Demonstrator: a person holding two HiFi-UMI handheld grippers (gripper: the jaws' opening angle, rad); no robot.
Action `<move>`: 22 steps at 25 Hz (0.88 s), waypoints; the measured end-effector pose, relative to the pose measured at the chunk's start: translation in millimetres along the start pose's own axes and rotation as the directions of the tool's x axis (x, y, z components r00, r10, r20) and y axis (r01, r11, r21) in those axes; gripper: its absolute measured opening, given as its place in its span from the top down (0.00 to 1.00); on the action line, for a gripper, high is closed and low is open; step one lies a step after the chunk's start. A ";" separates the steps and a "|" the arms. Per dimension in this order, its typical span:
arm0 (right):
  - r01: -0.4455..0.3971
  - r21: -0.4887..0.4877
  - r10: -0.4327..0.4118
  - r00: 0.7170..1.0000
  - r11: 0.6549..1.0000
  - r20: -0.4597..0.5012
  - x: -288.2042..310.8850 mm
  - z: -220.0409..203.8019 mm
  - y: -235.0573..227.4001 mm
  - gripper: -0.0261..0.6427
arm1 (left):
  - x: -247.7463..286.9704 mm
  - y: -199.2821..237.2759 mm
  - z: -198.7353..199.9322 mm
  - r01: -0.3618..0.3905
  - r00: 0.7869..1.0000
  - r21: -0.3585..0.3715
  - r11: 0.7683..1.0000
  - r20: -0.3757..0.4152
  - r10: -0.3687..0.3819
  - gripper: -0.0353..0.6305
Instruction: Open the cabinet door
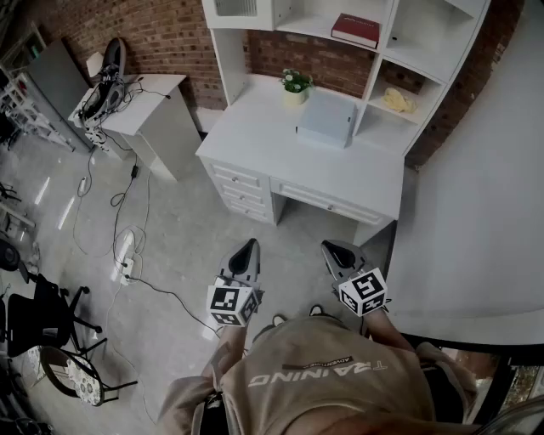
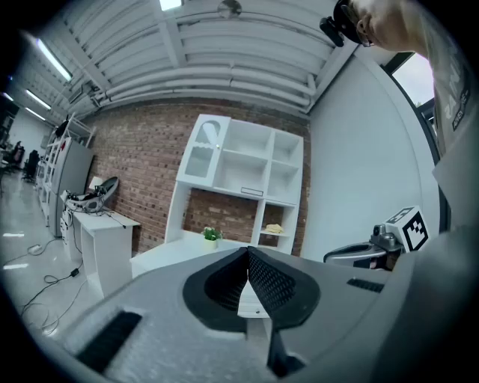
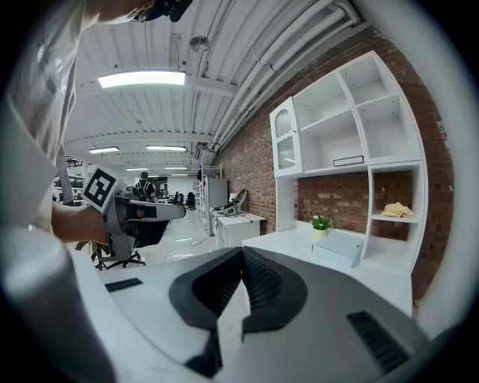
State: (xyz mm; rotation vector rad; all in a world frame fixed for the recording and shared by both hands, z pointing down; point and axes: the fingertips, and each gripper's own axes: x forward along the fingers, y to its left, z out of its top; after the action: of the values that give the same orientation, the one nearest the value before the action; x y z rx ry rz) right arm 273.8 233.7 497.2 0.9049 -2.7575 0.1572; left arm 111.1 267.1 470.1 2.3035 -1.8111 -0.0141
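A white desk [image 1: 280, 140] with a shelf hutch stands against the brick wall, some way ahead of me. The cabinet door [image 1: 235, 7], arched with a glass pane, is shut at the hutch's top left; it also shows in the left gripper view [image 2: 198, 153] and in the right gripper view [image 3: 284, 142]. My left gripper [image 1: 246, 249] and right gripper [image 1: 334, 248] are held side by side over the floor, short of the desk and pointing toward it. The jaws of both meet at the tips with nothing between them [image 2: 247, 250] [image 3: 242, 250].
On the desk sit a small potted plant [image 1: 296, 82] and a white box [image 1: 325, 121]. The shelves hold a red book [image 1: 355, 29] and a yellow cloth [image 1: 398, 100]. A white wall [image 1: 476, 212] runs along the right. A side table with cables [image 1: 140, 102] and a black chair [image 1: 38, 319] stand to the left.
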 end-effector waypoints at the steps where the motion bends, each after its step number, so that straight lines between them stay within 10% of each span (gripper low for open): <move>1: 0.006 -0.006 -0.006 1.000 1.000 -0.005 2.2 -1.1 1.4 0.94 | -0.5 1.8 -4.1 0.005 1.000 -0.001 1.000 -0.004 -0.005 0.94; 14: 0.022 0.051 -0.022 1.000 0.998 -0.005 48.0 5.9 -8.8 0.94 | 5.4 40.1 -26.0 0.003 0.999 -0.052 0.999 -0.044 -0.005 0.94; 22: -0.113 0.126 0.110 0.993 0.986 0.034 106.3 18.5 -47.9 0.94 | 55.2 57.8 6.2 -0.059 0.998 -0.057 0.997 -0.034 0.057 0.94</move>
State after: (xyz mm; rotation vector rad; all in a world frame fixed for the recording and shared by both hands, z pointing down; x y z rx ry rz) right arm 215.8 131.4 507.8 0.7873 -2.8519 0.3467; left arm 68.2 200.2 480.6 2.1981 -1.8366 -0.0204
